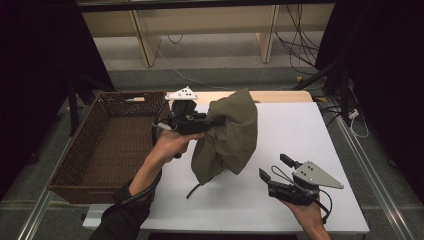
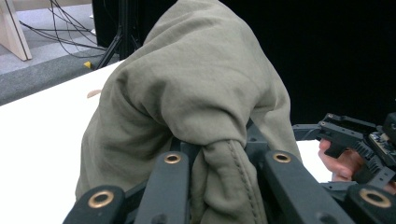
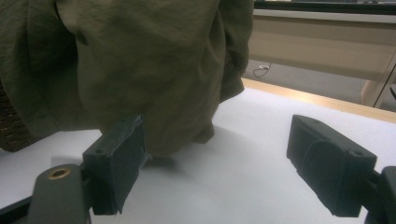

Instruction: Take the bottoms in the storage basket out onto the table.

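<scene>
An olive-green garment (image 1: 230, 135) hangs bunched from my left gripper (image 1: 216, 120), which is shut on a fold of it above the white table (image 1: 295, 135). Its lower end touches or nearly touches the table. In the left gripper view the cloth (image 2: 201, 93) drapes over the jaws, a seamed fold pinched between them. My right gripper (image 1: 272, 167) rests low at the table's front right, open, its pads (image 3: 116, 163) apart with nothing between them. In the right gripper view the garment (image 3: 140, 70) hangs just beyond the jaws.
A dark wicker basket (image 1: 80, 150) stands at the table's left side, beside my left hand. A wooden strip (image 1: 280, 96) runs along the table's far edge. Cables lie on the floor behind. The right gripper (image 2: 355, 144) and its hand appear at the left gripper view's right edge.
</scene>
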Tool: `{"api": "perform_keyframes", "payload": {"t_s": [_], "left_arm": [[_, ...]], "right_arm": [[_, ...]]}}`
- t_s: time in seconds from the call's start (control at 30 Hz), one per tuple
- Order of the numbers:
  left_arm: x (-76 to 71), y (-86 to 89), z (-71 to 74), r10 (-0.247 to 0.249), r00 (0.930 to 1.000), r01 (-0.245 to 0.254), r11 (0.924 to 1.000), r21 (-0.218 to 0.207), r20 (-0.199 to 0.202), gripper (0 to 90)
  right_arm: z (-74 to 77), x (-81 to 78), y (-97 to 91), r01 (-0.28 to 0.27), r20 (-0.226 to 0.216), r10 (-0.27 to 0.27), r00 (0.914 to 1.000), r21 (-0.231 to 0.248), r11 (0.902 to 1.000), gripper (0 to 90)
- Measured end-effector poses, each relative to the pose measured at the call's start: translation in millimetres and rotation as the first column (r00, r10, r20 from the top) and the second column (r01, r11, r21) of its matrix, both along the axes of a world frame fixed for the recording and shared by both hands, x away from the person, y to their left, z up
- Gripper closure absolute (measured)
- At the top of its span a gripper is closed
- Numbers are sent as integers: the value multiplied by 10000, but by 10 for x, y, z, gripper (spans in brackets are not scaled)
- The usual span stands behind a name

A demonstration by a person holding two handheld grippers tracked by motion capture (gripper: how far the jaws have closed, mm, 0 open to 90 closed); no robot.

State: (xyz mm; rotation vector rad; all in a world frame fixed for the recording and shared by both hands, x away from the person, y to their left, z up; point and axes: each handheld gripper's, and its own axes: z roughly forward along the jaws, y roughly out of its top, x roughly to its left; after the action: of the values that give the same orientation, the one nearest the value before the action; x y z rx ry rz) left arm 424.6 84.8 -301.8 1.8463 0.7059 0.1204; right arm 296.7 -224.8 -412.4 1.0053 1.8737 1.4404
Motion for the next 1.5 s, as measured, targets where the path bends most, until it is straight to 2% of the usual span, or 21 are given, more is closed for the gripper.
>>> {"api": "perform_keyframes", "payload": {"t_s": [0.1, 0.53, 0.77, 0.9, 1.27, 1.5], "left_arm": [[10, -43, -32, 36, 10000, -35, 9999, 159, -40, 773], [83, -154, -154, 266, 9991, -259, 9994, 228, -324, 772], [193, -177, -335, 646, 9962, -617, 9968, 502, -592, 772], [242, -172, -400, 771, 9937, -734, 9962, 475, -813, 771], [297, -203, -511, 854, 9910, -782, 9944, 712, -1032, 768], [323, -307, -620, 753, 9894, -637, 9934, 953, -1241, 761]], "right_arm": [[2, -3, -3, 16, 0, -16, 10000, -14, 10000, 207], [2, 1, -12, 29, 34, -30, 10000, 55, 10000, 207], [5, 1, -22, 82, 12, -82, 10000, 45, 10000, 207], [-3, 10, -21, 66, -46, -65, 10000, 42, 10000, 207], [-4, 7, -18, 72, -16, -72, 10000, 33, 10000, 207], [-3, 4, -21, 75, -43, -75, 10000, 16, 10000, 207]]}}
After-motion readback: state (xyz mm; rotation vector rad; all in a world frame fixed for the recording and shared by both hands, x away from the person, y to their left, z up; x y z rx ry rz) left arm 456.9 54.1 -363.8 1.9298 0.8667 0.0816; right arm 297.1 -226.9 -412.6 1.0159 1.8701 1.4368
